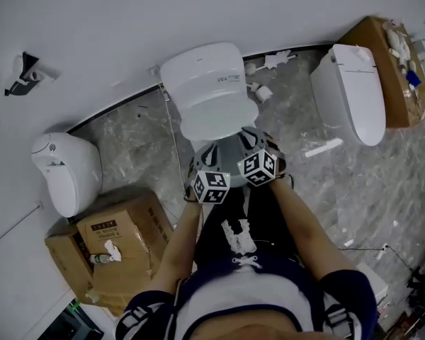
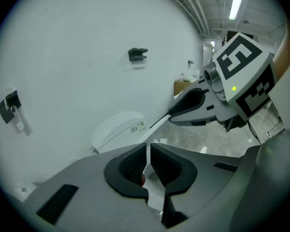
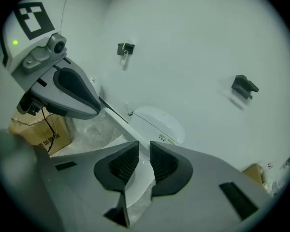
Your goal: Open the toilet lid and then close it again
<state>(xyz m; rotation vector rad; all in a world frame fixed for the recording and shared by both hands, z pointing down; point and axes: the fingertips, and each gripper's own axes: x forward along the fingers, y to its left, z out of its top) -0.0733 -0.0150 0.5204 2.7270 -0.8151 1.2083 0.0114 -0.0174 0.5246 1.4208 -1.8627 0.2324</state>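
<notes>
The opening looks barely begun, and closing is all still to come: the toilet lid sits out from the cistern, its front edge caught by both tools. The left claw is narrow, pinching the lid's thin rim; the right claw, somewhat wider, appears to clamp a thicker part of that rim.
</notes>
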